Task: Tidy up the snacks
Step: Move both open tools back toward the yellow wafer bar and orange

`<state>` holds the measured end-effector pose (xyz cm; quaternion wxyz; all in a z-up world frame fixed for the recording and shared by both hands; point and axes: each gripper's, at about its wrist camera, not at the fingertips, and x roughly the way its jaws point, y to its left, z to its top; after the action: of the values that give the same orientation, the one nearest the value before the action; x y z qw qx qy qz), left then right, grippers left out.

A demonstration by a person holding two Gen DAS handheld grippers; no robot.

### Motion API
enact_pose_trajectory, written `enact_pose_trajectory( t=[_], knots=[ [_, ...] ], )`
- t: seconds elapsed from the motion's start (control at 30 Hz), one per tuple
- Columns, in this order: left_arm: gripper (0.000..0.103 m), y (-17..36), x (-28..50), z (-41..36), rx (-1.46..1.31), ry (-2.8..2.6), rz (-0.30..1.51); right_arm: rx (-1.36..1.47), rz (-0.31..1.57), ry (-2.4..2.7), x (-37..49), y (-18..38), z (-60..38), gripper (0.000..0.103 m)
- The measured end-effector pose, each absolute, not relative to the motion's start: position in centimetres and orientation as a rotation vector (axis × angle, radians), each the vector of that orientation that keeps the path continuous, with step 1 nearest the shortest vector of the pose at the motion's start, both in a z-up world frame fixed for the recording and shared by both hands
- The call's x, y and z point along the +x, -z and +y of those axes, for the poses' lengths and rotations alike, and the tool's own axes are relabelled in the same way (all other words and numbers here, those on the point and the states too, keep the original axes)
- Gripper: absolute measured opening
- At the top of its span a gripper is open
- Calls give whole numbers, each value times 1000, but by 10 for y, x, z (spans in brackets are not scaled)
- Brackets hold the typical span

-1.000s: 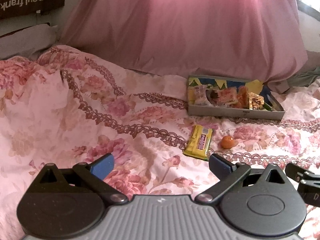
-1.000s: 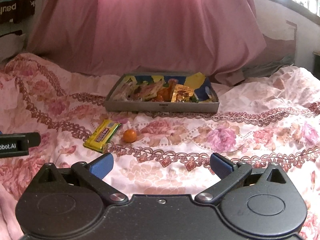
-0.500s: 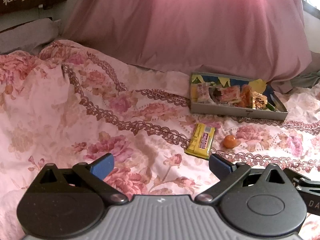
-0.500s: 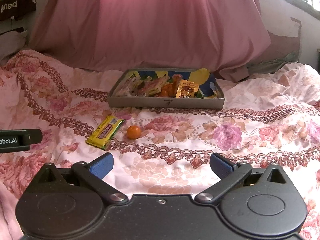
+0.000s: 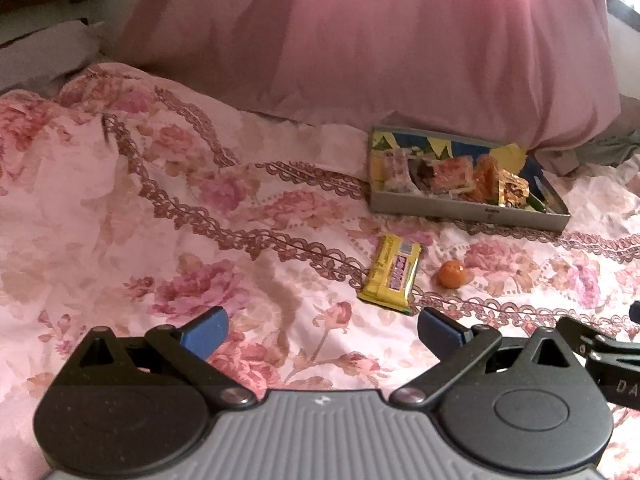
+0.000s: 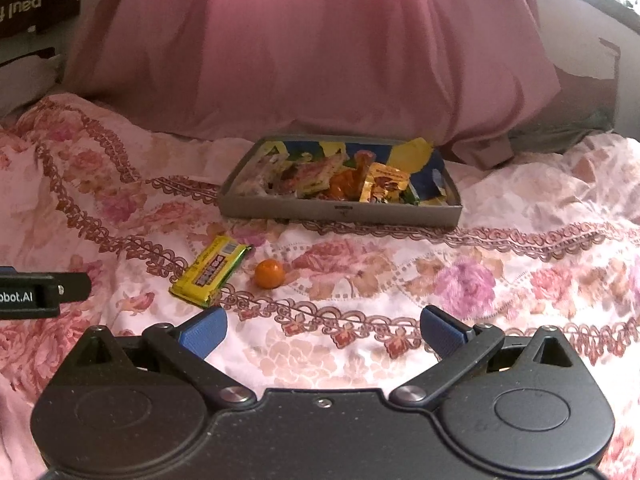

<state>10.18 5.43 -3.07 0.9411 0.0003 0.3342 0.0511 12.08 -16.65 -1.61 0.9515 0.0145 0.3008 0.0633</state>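
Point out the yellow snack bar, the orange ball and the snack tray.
yellow snack bar [image 6: 211,270]: right wrist view, middle of the wrapper.
orange ball [image 6: 269,273]: right wrist view, centre of the ball.
snack tray [image 6: 340,214]: right wrist view, near grey wall.

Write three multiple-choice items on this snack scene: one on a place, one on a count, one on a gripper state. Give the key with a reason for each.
1. Where does the yellow snack bar lie?
A. inside the tray
B. on the floral bedspread, in front of the tray
C. between the right gripper's fingers

2. How many snacks lie loose on the bedspread, outside the tray?
A. two
B. none
C. five

3. What state is the left gripper in?
A. shut on the bar
B. shut on nothing
C. open and empty

Key: 1 B, the bar rests on the cloth short of the tray's front wall. 2 A, only the bar and the small orange ball lie outside. 3 C, its blue fingers stand wide apart with only cloth between them.
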Motion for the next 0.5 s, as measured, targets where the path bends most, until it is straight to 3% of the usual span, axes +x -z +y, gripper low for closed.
enact_pose_trajectory(
  t=[0.5],
  knots=[
    [103, 36, 164, 64, 14, -25, 744, -129, 620, -258, 170, 42, -152, 102]
  ],
)
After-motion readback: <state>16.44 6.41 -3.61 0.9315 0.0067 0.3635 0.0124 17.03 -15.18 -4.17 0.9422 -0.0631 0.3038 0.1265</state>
